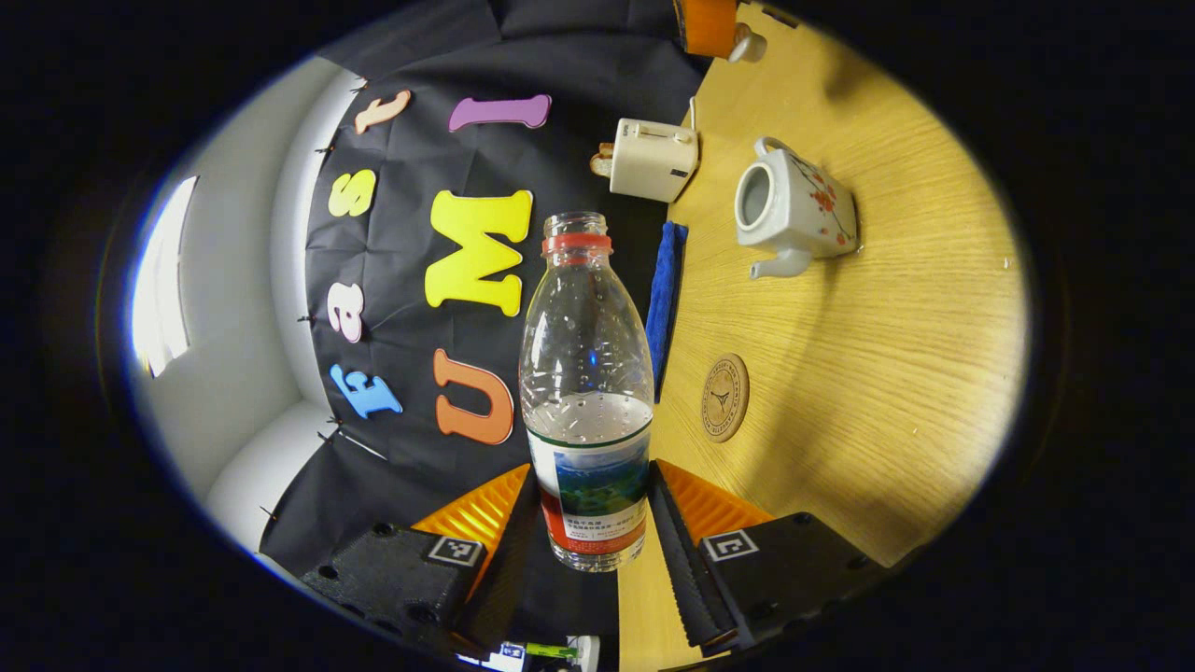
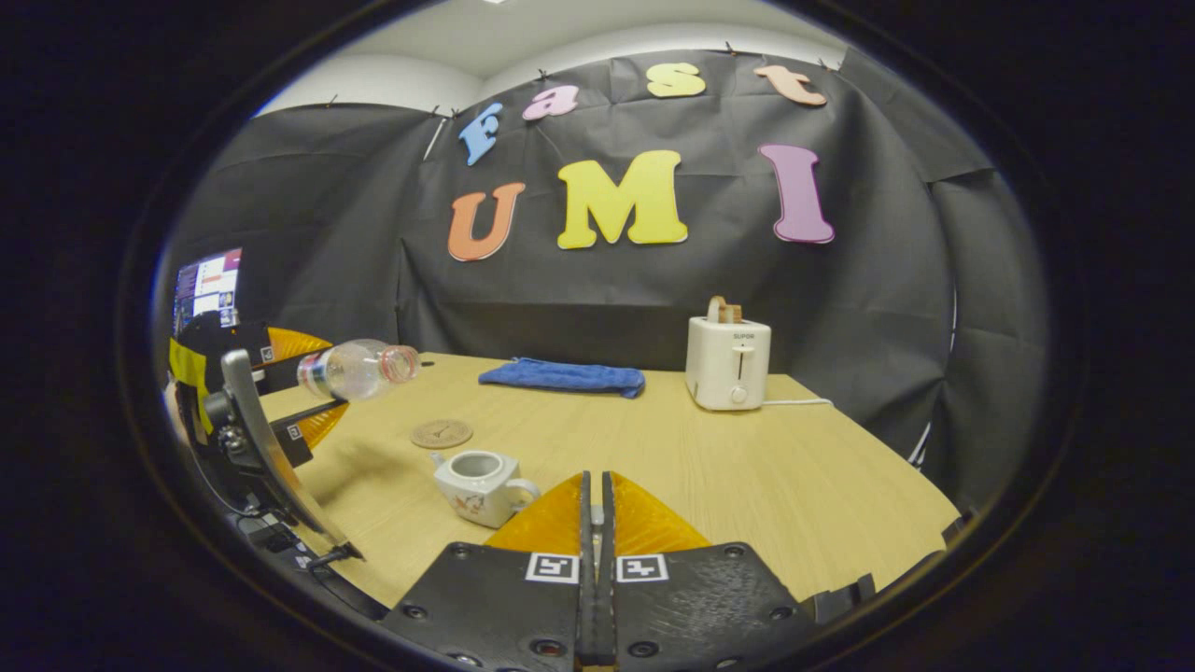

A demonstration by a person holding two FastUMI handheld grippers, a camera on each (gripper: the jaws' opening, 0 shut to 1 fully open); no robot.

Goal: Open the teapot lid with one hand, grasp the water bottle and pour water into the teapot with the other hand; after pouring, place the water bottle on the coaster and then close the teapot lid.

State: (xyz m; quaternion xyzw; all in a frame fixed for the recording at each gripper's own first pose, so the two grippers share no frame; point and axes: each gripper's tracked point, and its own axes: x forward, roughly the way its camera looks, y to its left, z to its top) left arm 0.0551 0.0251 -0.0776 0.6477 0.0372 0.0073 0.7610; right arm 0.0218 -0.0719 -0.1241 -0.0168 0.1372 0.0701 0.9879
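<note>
Left gripper holds water bottle sideways above coaster, near open teapot.

In the right gripper view, the teapot stands on the table near the front, with the coaster just beyond it at eleven o'clock. The cloth lies farther back at one o'clock from the teapot. The toaster stands at three o'clock from the cloth.

White teapot, red blossoms
</note>
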